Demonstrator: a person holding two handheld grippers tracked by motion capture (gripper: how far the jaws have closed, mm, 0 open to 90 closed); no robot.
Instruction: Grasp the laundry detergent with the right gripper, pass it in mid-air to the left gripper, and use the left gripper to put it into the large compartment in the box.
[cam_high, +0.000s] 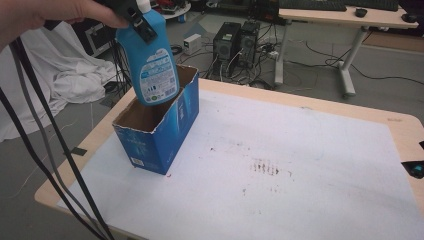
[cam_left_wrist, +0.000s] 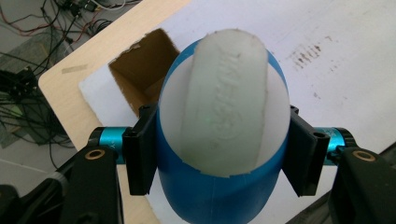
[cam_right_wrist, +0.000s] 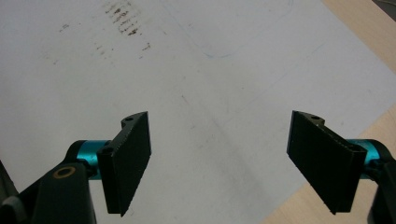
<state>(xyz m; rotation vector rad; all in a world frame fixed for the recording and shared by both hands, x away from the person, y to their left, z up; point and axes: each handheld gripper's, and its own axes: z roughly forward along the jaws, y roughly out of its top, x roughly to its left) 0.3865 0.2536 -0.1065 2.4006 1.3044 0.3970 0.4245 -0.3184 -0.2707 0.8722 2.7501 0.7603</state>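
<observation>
A blue bottle (cam_high: 152, 60) with a white label and white cap hangs tilted over the open top of a blue cardboard box (cam_high: 160, 130). Its lower end sits just inside the box's rim. My left gripper (cam_high: 139, 22), held by a hand at top left, is shut on the bottle's upper part. In the left gripper view, my left gripper (cam_left_wrist: 222, 151) clamps the bottle (cam_left_wrist: 222, 121) from both sides, its white base facing the camera, above the brown box interior (cam_left_wrist: 140, 74). My right gripper (cam_right_wrist: 219, 163) stands open with nothing between its jaws, above the white mat; a tip of the right gripper (cam_high: 414, 169) shows at the table's right edge.
The white mat (cam_high: 280, 150) covers most of the wooden table (cam_high: 405, 125) and bears dark stains (cam_high: 265, 167) near its middle. Beyond the table are computer towers (cam_high: 235, 45), floor cables, a white cloth (cam_high: 65, 70) and another desk (cam_high: 345, 20). Black cables (cam_high: 45, 150) hang at left.
</observation>
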